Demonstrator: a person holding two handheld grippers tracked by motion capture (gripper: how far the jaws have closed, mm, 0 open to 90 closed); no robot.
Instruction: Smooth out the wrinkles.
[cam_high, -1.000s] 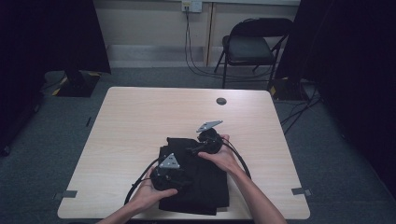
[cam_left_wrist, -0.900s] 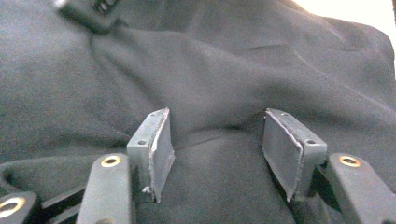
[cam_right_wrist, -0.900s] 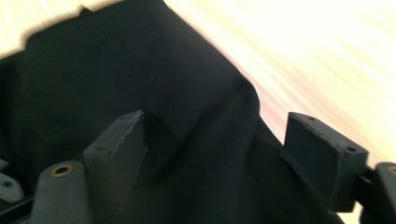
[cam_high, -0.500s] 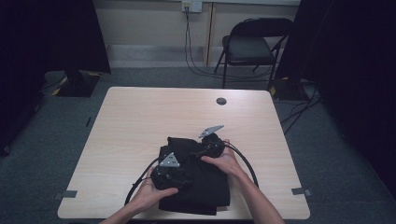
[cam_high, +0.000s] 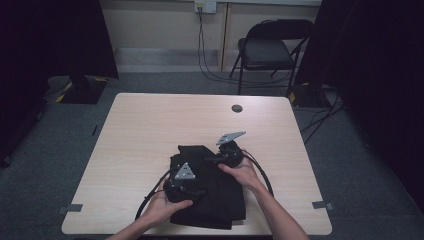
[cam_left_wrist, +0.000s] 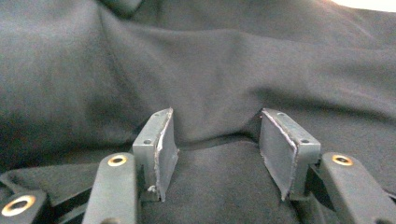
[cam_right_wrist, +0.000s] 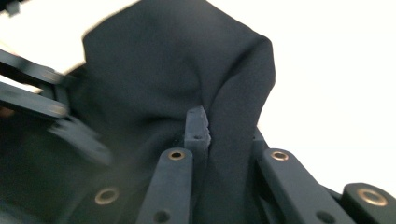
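Since the earlier high view, the right gripper (cam_high: 220, 159) has been shifted slightly, drawn a little toward the person along the far right edge of the black garment (cam_high: 207, 187), while the left gripper (cam_high: 192, 191) has been kept where it was. Over that same span the right jaws have just been closing, and a fold of the cloth is now caught between them: in the right gripper view a ridge of the black garment (cam_right_wrist: 187, 93) is seen pinched upright between the two jaws, rising past their tips and falling away to either side. The right jaws are thus clenched on the garment.

The left jaws are held apart. In the left gripper view the two pads (cam_left_wrist: 163, 147) are seen resting on the black garment (cam_left_wrist: 210, 70), with a low hump of cloth lying between them and wrinkled cloth spread beyond the tips; whether the pads press on that hump cannot be told, and the gap is left wide.

The garment is laid crumpled on the near middle of the pale wooden surface (cam_high: 150, 125), under both grippers. A small dark disc (cam_high: 237, 108) is seen well beyond the jaws, near the far edge.
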